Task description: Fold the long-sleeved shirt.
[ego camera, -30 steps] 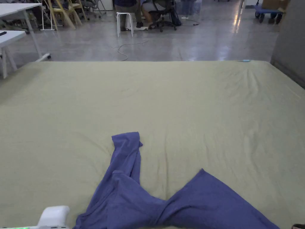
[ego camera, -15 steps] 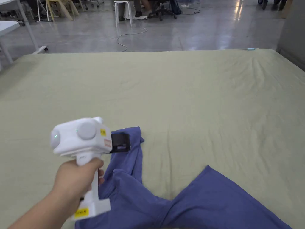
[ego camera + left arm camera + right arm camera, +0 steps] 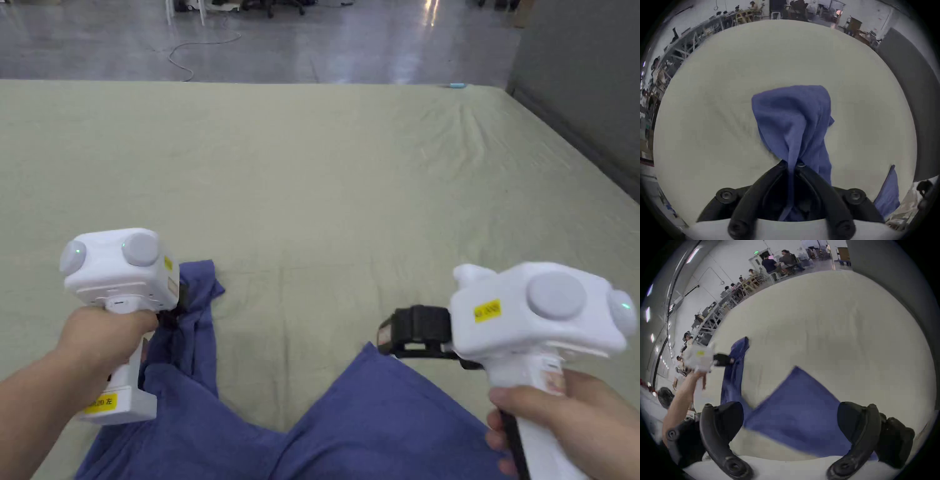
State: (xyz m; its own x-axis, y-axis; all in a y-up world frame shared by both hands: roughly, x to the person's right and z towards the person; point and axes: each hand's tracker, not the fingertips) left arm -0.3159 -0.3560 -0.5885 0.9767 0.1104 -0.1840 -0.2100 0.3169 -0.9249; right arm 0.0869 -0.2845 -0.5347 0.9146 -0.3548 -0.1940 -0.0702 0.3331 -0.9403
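The left tongs [image 3: 791,165] are closed on the sleeve [image 3: 792,116] of the blue shirt [image 3: 375,425], a pinch the left gripper view shows clearly (the head view hides it). The right tongs [image 3: 789,426] stand wide open, just above the shirt's corner on the green sheet [image 3: 350,187].

Yellow stickers on both grippers carry print too small to read.

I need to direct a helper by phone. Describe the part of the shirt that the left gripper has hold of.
On the wide pale green sheet lies a blue shirt near the person. Its narrow sleeve runs away from the body on the left, pinched by the left gripper; the other part, by the right gripper, is a broad flat triangle.
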